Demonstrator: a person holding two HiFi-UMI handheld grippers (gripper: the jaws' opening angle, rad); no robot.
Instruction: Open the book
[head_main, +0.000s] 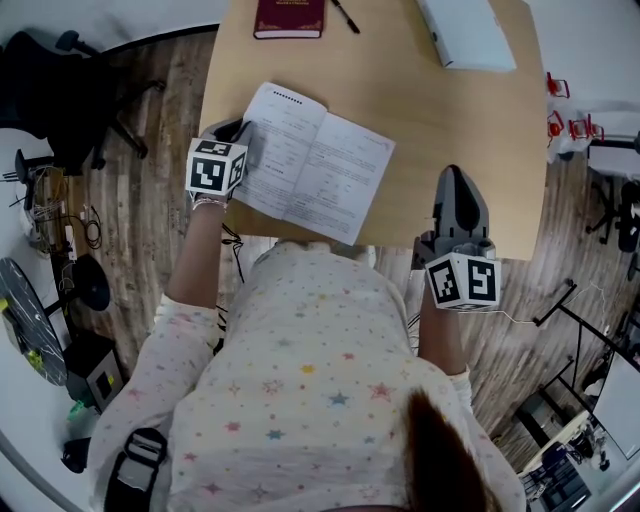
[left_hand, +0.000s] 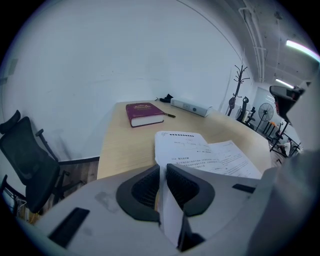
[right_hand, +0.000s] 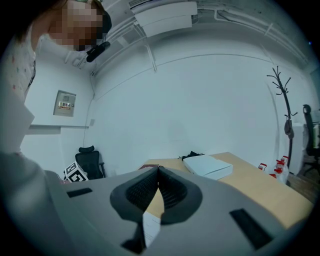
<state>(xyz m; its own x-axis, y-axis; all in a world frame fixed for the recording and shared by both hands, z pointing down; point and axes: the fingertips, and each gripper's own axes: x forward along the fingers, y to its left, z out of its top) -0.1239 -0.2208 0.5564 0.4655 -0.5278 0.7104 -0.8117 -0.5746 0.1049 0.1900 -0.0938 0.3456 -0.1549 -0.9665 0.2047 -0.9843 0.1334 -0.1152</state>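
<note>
The book lies open by the desk's front edge. The left hand-held gripper, tilted down, pinches its left page. The right hand-held gripper lies closed and empty.

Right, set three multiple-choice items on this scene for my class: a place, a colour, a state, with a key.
1. Where on the table does the closed book lie? A) at the far edge, beyond the open book; B) on top of the open book; C) at the near edge.
2. What colour is the closed book's cover? A) green; B) dark red; C) blue.
3. How do the jaws of the left gripper stand? A) wide apart, empty; B) shut on a sheet of the open book; C) shut on the closed book.
Key: 1 A, the head view shows it at the far edge; 2 B, its cover shows dark red; 3 B, a white sheet sits pinched between the jaws.
</note>
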